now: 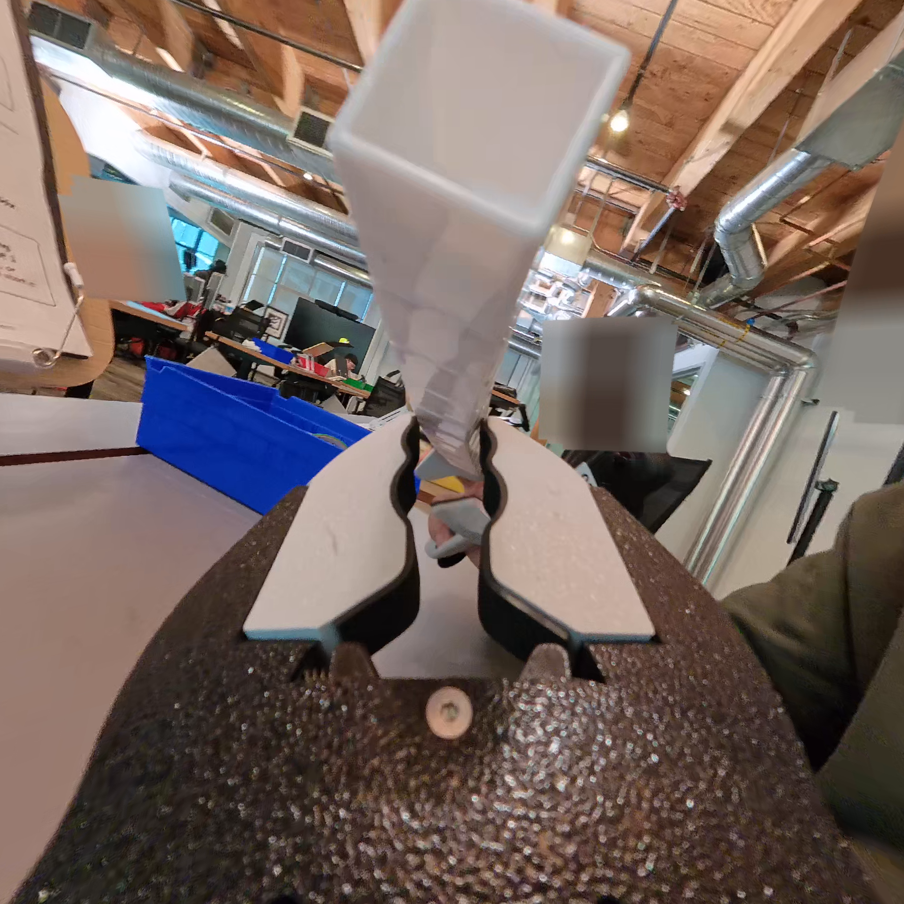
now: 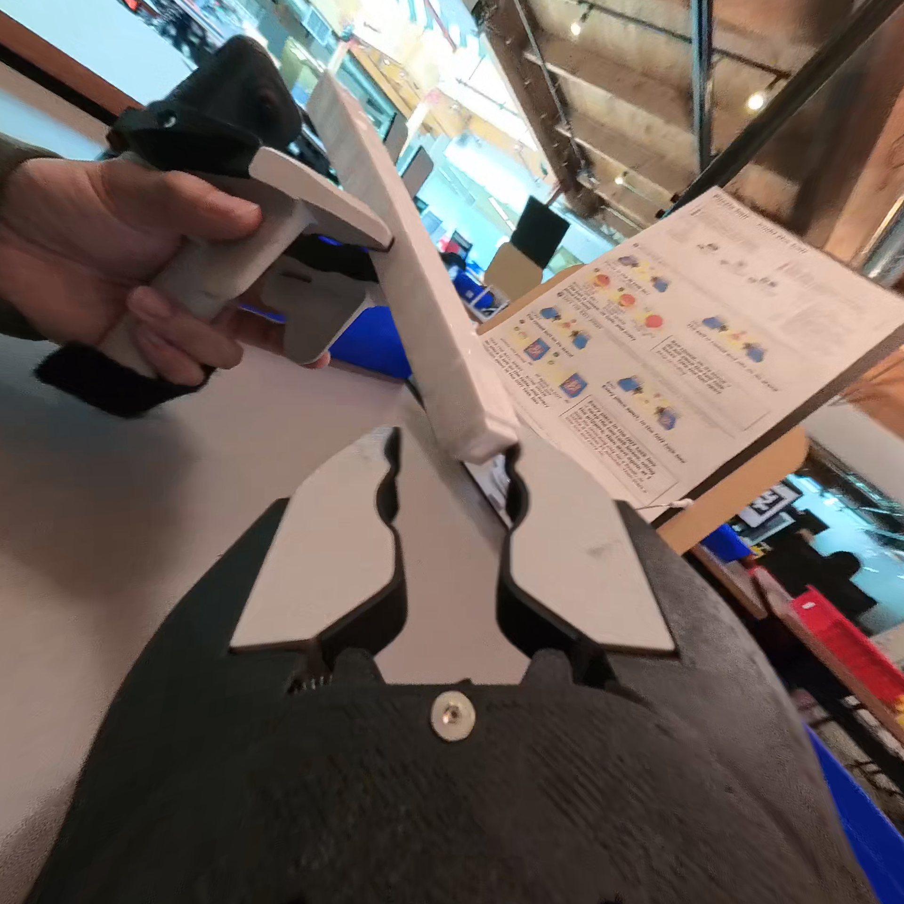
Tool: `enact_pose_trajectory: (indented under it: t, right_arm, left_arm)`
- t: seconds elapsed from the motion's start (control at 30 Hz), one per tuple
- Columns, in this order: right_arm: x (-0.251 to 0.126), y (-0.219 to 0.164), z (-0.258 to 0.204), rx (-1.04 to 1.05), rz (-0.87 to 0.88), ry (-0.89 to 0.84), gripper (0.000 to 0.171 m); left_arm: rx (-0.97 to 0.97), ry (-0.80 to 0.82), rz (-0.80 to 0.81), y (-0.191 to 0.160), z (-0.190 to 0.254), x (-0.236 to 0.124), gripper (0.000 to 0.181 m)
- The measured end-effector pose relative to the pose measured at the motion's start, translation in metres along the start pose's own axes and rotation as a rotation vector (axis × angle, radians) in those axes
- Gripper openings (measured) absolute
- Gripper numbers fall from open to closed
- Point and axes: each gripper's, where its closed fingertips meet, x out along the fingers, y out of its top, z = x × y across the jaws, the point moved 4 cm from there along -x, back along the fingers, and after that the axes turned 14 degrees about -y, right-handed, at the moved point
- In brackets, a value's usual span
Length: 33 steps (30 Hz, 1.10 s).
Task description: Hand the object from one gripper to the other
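A long white square tube is shut between the fingertips of my left gripper and rises up past the camera. In the right wrist view the same tube slants down from the upper left. The left gripper, held by a hand, clamps it partway along. The tube's lower end sits at the fingertips of my right gripper, close to the right finger. The right jaws stand apart, wider than the tube, and are not closed on it.
A grey table lies below both grippers, with a blue bin at its far side. A printed sheet on a board stands just behind the tube's end. An olive sleeve is at the right.
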Motion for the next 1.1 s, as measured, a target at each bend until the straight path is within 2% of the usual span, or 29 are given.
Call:
enact_pose_trajectory:
  t: [0.03, 0.1, 0.2, 0.23, 0.27, 0.3, 0.33, 0.47, 0.5, 0.6, 0.7, 0.77, 0.83, 0.9, 1.03, 1.1]
  right_arm:
    - [0.001, 0.001, 0.000, -0.023, 0.004, -0.012, 0.052]
    - [0.001, 0.002, -0.002, -0.091, 0.023, -0.044, 0.058]
    - [0.002, 0.001, -0.010, -0.194, 0.011, -0.041, 0.056]
    - [0.002, 0.001, -0.012, -0.237, 0.016, -0.047, 0.051]
    - [0.001, 0.003, -0.010, -0.283, 0.029, -0.084, 0.035]
    - [0.000, 0.005, -0.009, -0.320, 0.039, -0.098, 0.026]
    - [0.000, 0.005, -0.010, -0.330, 0.038, -0.089, 0.025]
    - [0.000, 0.002, -0.011, -0.199, 0.001, 0.004, 0.024]
    - [-0.002, 0.002, -0.012, -0.134, -0.002, 0.053, 0.024]
    - [-0.008, 0.003, -0.019, 0.080, -0.015, 0.263, 0.024]
    - [-0.012, 0.002, -0.017, 0.235, -0.036, 0.360, 0.023]
    - [-0.013, 0.001, -0.014, 0.311, -0.054, 0.392, 0.023]
    - [-0.014, 0.000, -0.012, 0.357, -0.066, 0.414, 0.023]
    - [-0.016, 0.000, -0.014, 0.403, -0.073, 0.463, 0.023]
    - [-0.019, 0.000, -0.021, 0.450, -0.090, 0.546, 0.023]
    - [-0.019, 0.000, -0.019, 0.484, -0.085, 0.553, 0.023]
  left_arm:
    - [-0.010, 0.020, -0.001, -0.001, -0.003, -0.001, 0.023]
    - [-0.031, 0.041, -0.025, -0.005, -0.006, -0.002, 0.023]
    - [-0.051, 0.031, -0.044, -0.008, -0.006, -0.001, 0.022]
    - [-0.063, 0.023, -0.048, -0.009, -0.005, 0.001, 0.022]
    - [-0.074, 0.020, -0.057, -0.011, -0.005, 0.002, 0.022]
    - [-0.081, 0.021, -0.057, -0.011, -0.005, 0.002, 0.022]
    - [-0.084, 0.020, -0.052, -0.011, -0.005, 0.002, 0.022]
    - [-0.018, 0.016, -0.100, -0.012, -0.004, 0.001, 0.022]
    - [0.024, 0.014, -0.115, -0.010, -0.002, 0.000, 0.025]
    - [0.172, 0.023, -0.207, -0.006, 0.001, -0.003, 0.051]
    - [0.255, -0.039, -0.332, -0.007, 0.009, -0.010, 0.052]
    - [0.275, -0.054, -0.341, -0.002, 0.011, -0.015, 0.055]
    - [0.304, -0.046, -0.340, 0.005, 0.012, -0.020, 0.052]
    - [0.329, -0.047, -0.371, 0.006, 0.012, -0.024, 0.041]
    - [0.302, -0.161, -0.423, -0.003, 0.023, -0.021, 0.031]
    - [0.296, -0.166, -0.429, -0.002, 0.025, -0.019, 0.027]
